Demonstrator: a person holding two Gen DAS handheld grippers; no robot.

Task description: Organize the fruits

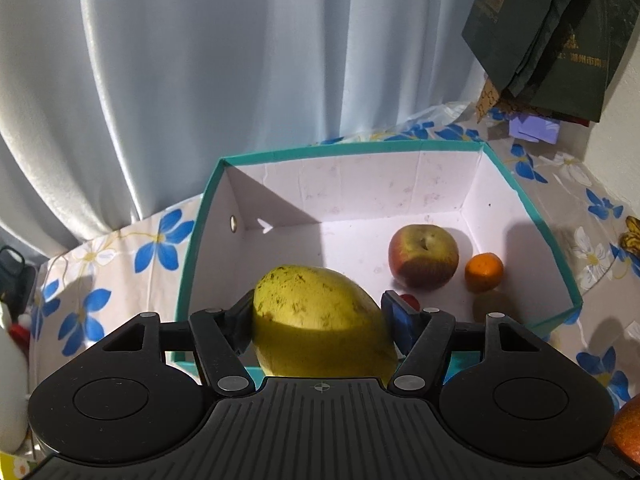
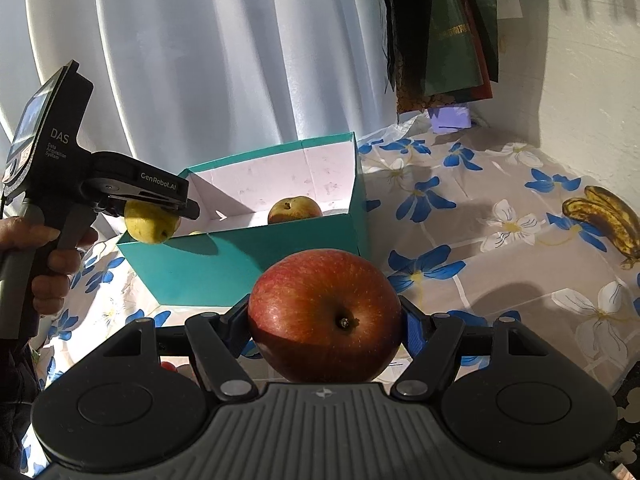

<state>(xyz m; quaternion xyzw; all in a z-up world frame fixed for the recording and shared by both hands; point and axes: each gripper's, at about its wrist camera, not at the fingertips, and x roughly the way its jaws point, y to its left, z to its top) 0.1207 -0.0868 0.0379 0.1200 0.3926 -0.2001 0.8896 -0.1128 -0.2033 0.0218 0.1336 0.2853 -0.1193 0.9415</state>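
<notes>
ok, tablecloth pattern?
Blue and white flowers on a beige tablecloth; clearest in the right wrist view.

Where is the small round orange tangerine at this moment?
In the left wrist view, the small round orange tangerine lies inside the teal cardboard box, on its right side, just beside the reddish-green apple.

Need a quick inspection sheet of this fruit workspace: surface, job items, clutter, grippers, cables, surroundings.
Surface: floral tablecloth, sunlit patches.
Job's things: teal box open, holding a reddish-green apple and a small orange; bananas lying on the cloth outside the box.
Clutter: purple packet by the wall.
Grippers: left gripper shut on yellow pear at the box's near edge; right gripper shut on red apple, short of the box.
Cables: nothing seen.
Surroundings: pale curtain, dark hanging bags.
</notes>
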